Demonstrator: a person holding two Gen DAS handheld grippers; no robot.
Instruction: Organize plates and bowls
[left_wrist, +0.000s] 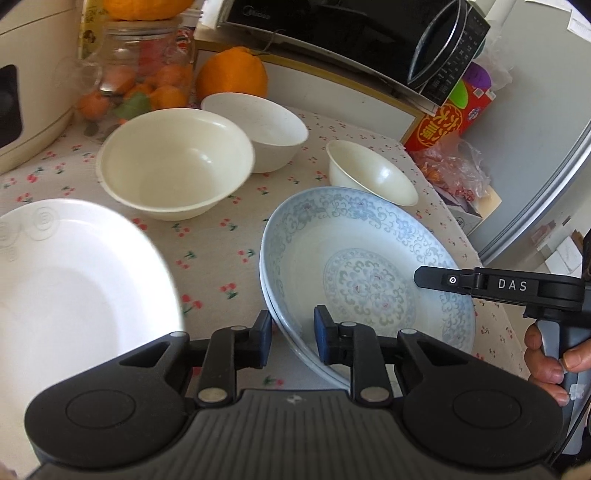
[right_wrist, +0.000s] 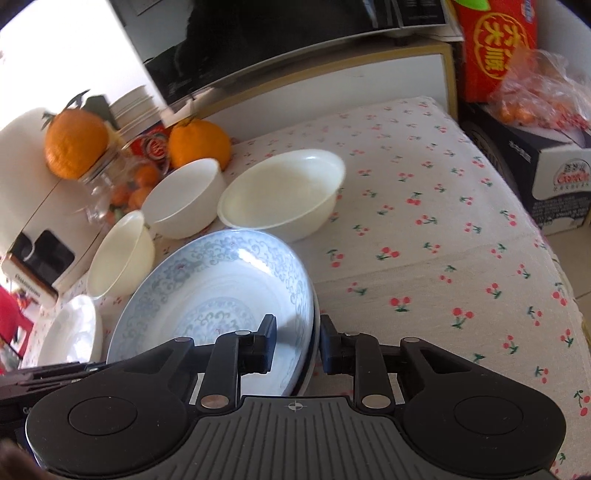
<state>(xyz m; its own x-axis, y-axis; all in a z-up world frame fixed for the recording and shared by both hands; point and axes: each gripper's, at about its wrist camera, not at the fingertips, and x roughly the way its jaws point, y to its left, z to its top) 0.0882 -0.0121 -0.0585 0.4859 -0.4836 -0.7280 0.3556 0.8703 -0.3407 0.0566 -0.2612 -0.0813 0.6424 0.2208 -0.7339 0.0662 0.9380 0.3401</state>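
Observation:
Two stacked blue-patterned plates (left_wrist: 354, 266) lie on the cherry-print cloth; they also show in the right wrist view (right_wrist: 221, 280). My left gripper (left_wrist: 291, 338) straddles their near-left rim, with the jaws apart. My right gripper (right_wrist: 297, 345) straddles the opposite rim, with the jaws apart; it also shows in the left wrist view (left_wrist: 480, 284). A white plate (left_wrist: 66, 288) lies at the left. Three cream bowls stand behind: a large one (left_wrist: 173, 162), a white one (left_wrist: 266, 129) and a small tilted one (left_wrist: 373, 173).
A glass jar of small oranges (left_wrist: 136, 77) and a big orange (left_wrist: 231, 74) stand at the back under a black microwave (left_wrist: 351, 33). A rice cooker (left_wrist: 26, 81) stands at the far left. A red box and bagged fruit (right_wrist: 532, 96) lie beyond the table's right edge.

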